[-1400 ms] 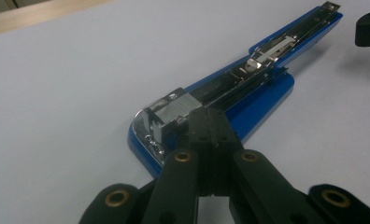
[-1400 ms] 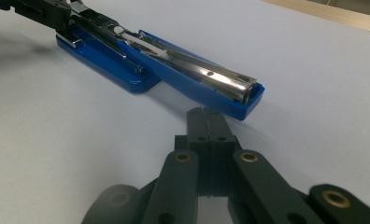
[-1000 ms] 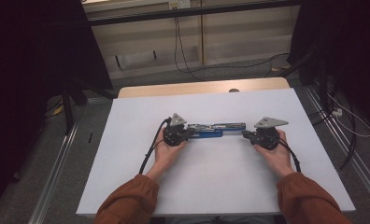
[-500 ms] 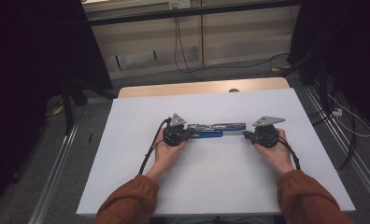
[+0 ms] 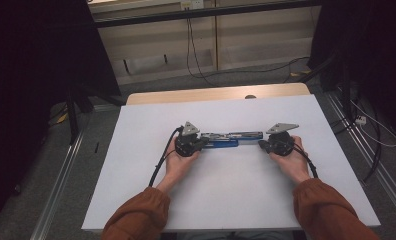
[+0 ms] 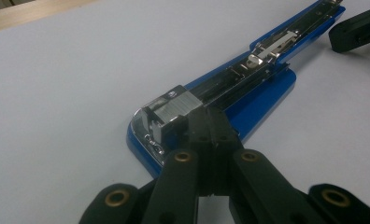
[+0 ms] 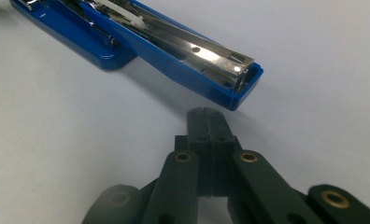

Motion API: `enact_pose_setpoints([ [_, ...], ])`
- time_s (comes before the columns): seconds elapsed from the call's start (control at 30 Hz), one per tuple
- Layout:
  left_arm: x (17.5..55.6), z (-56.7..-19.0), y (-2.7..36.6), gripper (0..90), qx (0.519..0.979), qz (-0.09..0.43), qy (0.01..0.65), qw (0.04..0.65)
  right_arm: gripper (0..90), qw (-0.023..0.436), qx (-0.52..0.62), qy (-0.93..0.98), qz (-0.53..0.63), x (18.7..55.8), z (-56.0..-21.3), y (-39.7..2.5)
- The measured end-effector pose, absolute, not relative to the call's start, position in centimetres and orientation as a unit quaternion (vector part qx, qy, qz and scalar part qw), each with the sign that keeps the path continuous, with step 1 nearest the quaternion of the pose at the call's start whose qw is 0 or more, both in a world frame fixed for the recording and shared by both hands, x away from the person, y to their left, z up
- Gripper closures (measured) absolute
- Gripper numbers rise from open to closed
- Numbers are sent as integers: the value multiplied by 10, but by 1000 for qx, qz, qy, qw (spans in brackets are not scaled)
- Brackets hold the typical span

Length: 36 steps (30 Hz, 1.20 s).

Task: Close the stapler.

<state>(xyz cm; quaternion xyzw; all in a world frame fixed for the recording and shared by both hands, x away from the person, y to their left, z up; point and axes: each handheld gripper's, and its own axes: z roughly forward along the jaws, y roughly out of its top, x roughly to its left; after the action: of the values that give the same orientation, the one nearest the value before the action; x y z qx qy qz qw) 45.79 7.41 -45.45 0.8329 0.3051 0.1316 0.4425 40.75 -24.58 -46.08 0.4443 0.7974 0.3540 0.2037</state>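
The opened stapler [image 5: 226,139] lies lengthwise between both hand-held grippers on the desk [image 5: 136,200]: the closed left one [image 6: 210,122] presses its hinge end, the closed right one [image 7: 206,116] sits just off its free tip.

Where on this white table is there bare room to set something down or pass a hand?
Free: the far strip of the white table between the blue stapler and the wooden edge, the near stretch between the two forearms, and both side margins. Crowded: the middle line, where the left gripper presses shut against one stapler end and the right gripper, also shut, sits just off the other.
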Motion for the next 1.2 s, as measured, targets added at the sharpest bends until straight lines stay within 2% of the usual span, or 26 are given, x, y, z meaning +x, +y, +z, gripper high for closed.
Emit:
enact_pose_setpoints([
  [1.2,457,-455,73,900,832,130,306,444,900,204,460,783,366,411,-462,-247],
])
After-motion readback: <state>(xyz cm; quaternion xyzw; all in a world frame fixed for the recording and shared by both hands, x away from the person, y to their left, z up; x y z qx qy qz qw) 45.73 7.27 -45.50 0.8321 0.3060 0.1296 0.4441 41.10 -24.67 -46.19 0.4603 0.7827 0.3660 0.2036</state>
